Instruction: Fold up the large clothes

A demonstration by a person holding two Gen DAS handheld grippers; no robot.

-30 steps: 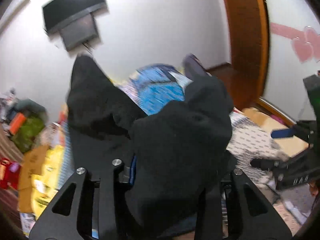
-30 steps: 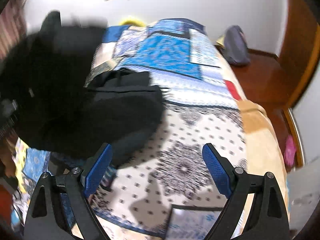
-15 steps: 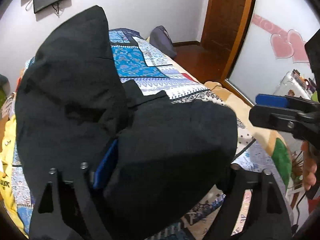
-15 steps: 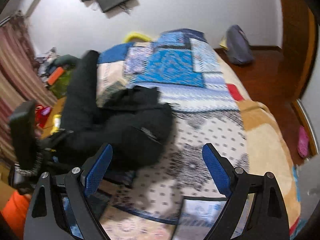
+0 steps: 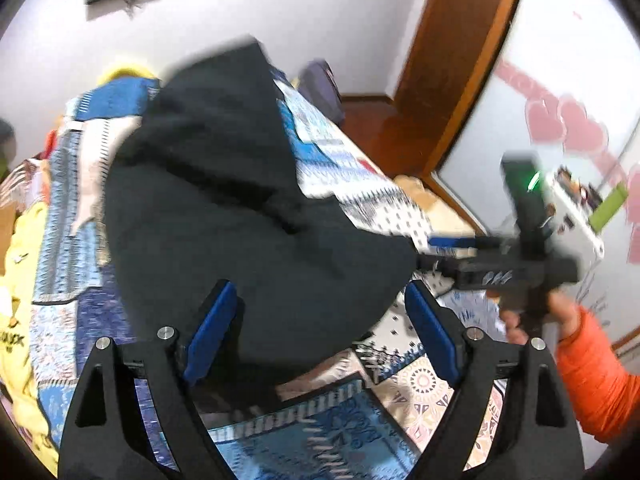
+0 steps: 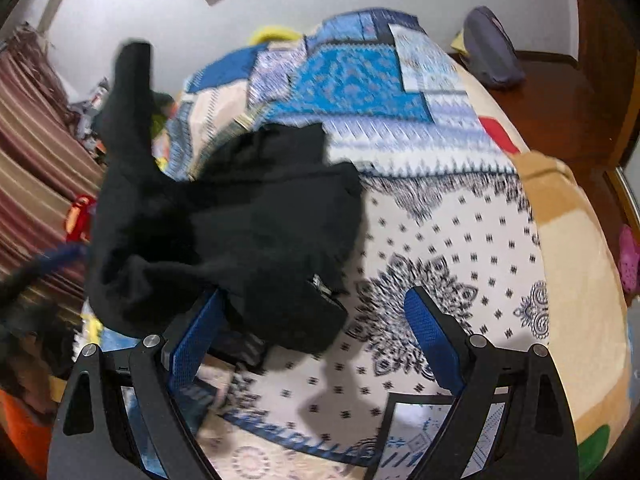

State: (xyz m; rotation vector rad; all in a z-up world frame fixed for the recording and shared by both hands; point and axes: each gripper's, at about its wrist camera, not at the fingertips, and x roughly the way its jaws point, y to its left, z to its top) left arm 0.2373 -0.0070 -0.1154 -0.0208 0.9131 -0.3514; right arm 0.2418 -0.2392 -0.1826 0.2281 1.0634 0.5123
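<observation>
A large black garment (image 5: 248, 216) lies bunched on the patterned bed cover (image 5: 352, 432); it also shows in the right wrist view (image 6: 240, 224) with one part sticking up at the left. My left gripper (image 5: 320, 332) is open, its blue pads (image 5: 212, 328) wide apart just in front of the garment's near edge. My right gripper (image 6: 316, 336) is open too, its left pad (image 6: 192, 344) beside the garment's near fold, holding nothing. The right gripper also shows at the right of the left wrist view (image 5: 500, 268), held by a hand in an orange sleeve.
The bed cover (image 6: 460, 240) is a blue and white patchwork with a tan blanket edge (image 6: 572, 280) at the right. A grey bag (image 6: 492, 56) sits on the wooden floor beyond. Yellow cloth (image 5: 20, 264) and clutter lie left of the bed.
My left gripper has opened and let go of the black garment, which has dropped onto the bed. My right gripper has moved closer to the garment's near edge.
</observation>
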